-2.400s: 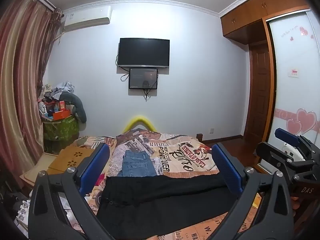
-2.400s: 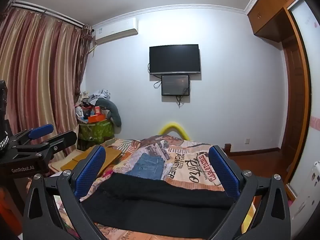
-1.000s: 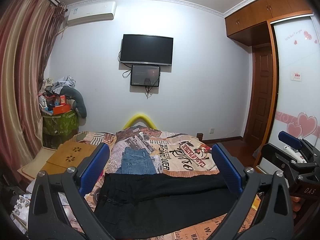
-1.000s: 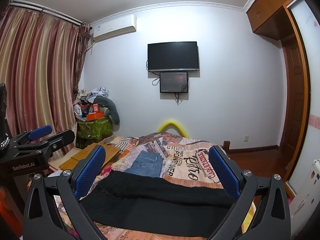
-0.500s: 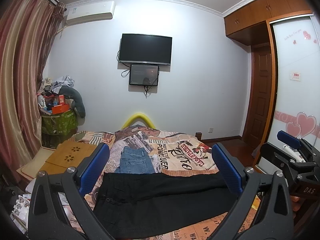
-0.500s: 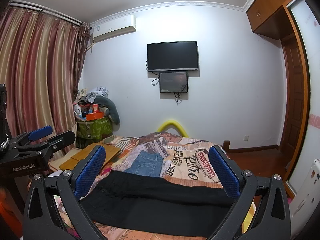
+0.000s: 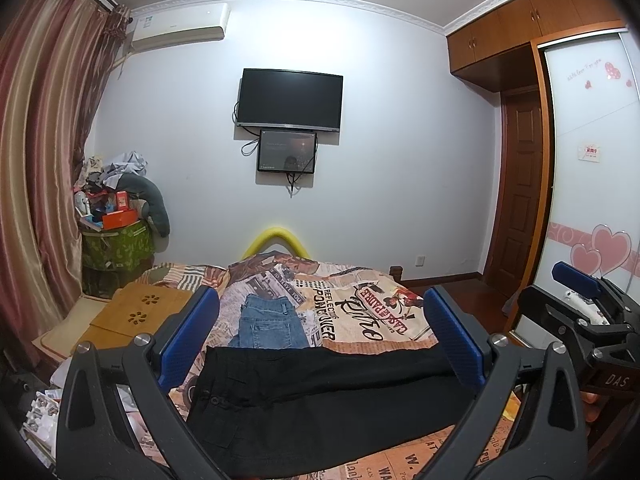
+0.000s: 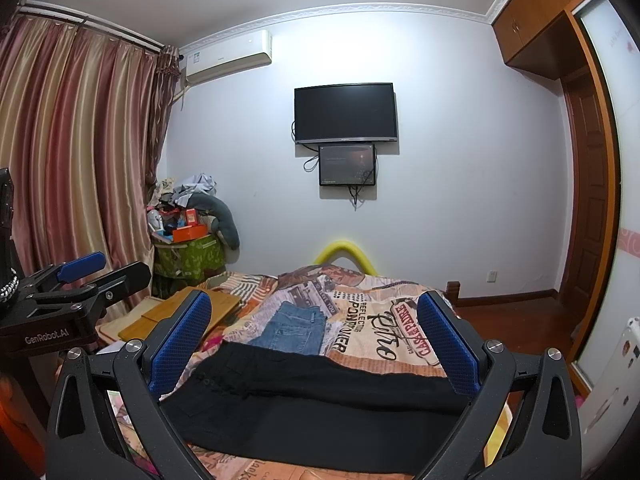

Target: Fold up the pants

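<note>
Black pants (image 7: 320,396) (image 8: 320,396) lie flat across the near end of the bed, waist with buttons to the left, legs running right. My left gripper (image 7: 320,336) hangs open above them, touching nothing. My right gripper (image 8: 314,344) is open too, held over the same pants with nothing between its fingers. Each gripper shows at the edge of the other's view. A folded pair of blue jeans (image 7: 272,324) (image 8: 294,326) rests just behind the black pants.
The bed has a newspaper-print cover (image 7: 360,312). A wooden lap table (image 7: 136,312) sits at its left side. A cluttered green bin (image 7: 116,240) and curtains (image 8: 72,168) stand at the left, a wardrobe (image 7: 592,184) and door at the right, a TV (image 7: 290,100) on the far wall.
Both grippers have stayed open and only drifted slightly; the views shift a little. The pants have not moved.
</note>
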`<move>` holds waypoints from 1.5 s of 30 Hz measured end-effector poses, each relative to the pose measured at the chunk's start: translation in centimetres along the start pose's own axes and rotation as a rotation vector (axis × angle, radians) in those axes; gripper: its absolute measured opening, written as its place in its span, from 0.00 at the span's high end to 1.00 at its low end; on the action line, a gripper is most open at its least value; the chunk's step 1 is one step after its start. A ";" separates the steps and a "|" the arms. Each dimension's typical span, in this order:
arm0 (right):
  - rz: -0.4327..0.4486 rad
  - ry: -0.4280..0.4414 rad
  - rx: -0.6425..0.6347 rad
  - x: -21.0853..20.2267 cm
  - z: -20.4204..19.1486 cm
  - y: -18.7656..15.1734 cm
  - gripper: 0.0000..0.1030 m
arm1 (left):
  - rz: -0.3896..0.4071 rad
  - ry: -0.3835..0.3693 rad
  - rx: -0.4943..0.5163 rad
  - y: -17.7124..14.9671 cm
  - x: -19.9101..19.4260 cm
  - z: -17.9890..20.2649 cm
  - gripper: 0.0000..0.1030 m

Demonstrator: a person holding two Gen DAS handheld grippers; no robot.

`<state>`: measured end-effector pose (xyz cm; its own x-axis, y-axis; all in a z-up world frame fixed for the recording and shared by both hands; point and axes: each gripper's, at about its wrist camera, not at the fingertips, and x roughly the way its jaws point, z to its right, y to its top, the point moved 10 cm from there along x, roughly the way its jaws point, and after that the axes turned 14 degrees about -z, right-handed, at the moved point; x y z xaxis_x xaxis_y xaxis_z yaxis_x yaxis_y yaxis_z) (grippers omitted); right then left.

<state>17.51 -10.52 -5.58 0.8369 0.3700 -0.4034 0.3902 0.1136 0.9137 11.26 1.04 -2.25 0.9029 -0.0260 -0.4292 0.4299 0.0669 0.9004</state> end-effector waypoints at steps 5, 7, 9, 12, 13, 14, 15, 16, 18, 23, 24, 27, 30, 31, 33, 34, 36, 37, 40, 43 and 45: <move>-0.001 -0.001 0.001 0.1 0.1 0.1 0.01 | -0.003 -0.003 0.002 0.0 0.0 0.1 0.00; -0.003 0.000 0.002 0.2 0.0 0.0 0.01 | -0.004 -0.003 0.003 0.0 0.0 0.1 0.00; -0.005 0.000 0.004 0.2 -0.1 0.0 0.01 | -0.005 -0.003 0.005 -0.1 0.0 0.0 0.00; -0.007 0.000 0.005 0.4 0.0 -0.1 0.01 | -0.006 -0.003 0.005 -0.1 0.0 0.0 0.00; -0.008 0.001 0.005 0.4 0.0 -0.1 0.01 | -0.008 -0.003 0.005 -0.1 0.1 -0.1 0.00; -0.009 0.000 0.006 0.6 0.0 -0.1 0.01 | -0.010 -0.004 0.005 -0.1 0.2 -0.1 0.00; -0.010 -0.001 0.007 0.6 0.0 -0.1 0.01 | -0.011 -0.004 0.005 -0.2 0.4 -0.1 0.00; -0.012 0.000 0.008 0.7 0.0 -0.1 0.01 | -0.013 -0.004 0.005 -0.2 0.6 -0.2 0.00; -0.016 -0.001 0.010 0.9 0.1 -0.2 0.01 | -0.017 -0.003 0.004 -0.3 0.9 -0.4 0.00; -0.039 -0.011 0.013 2.3 0.4 -0.6 0.01 | -0.051 -0.001 -0.005 -0.6 3.1 -1.2 0.00; -0.047 -0.014 0.015 2.8 0.6 -0.7 0.01 | -0.059 -0.001 -0.008 -0.6 3.6 -1.4 0.00; -0.068 -0.032 0.016 4.3 1.2 -1.0 0.01 | -0.097 0.010 -0.021 -0.8 6.1 -2.5 0.00; -0.096 -0.061 0.012 6.5 2.1 -1.5 0.01 | -0.144 0.026 -0.043 -1.3 9.1 -4.1 0.00; -0.106 -0.069 0.010 7.3 2.3 -1.7 0.01 | -0.166 0.033 -0.056 -1.5 10.4 -4.9 0.00; -0.129 -0.070 0.004 8.8 2.8 -2.2 0.01 | -0.200 0.049 -0.072 -2.0 12.7 -6.2 0.00; -0.146 -0.070 0.003 9.8 3.2 -2.5 0.01 | -0.214 0.062 -0.078 -2.3 13.8 -6.8 0.00; -0.177 -0.072 -0.002 11.3 3.6 -3.0 0.01 | -0.245 0.102 -0.082 -2.9 16.4 -8.4 0.00; -0.191 -0.071 -0.003 12.0 3.9 -3.3 0.01 | -0.268 0.126 -0.079 -3.2 17.9 -9.3 0.00; -0.257 -0.073 0.001 15.2 5.2 -4.4 0.01 | -0.350 0.153 -0.097 -4.8 22.1 -11.9 0.00; -0.307 -0.082 0.000 17.8 6.5 -5.4 0.01 | -0.405 0.149 -0.147 -6.3 25.6 -14.5 0.00; -0.349 -0.088 -0.001 19.9 7.3 -6.2 0.01 | -0.428 0.186 -0.164 -7.4 27.8 -16.4 0.00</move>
<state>34.60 -10.62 -19.64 0.6829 0.2276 -0.6941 0.6584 0.2198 0.7199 33.09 16.23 -22.05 0.6224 0.0923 -0.7772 0.7423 0.2452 0.6235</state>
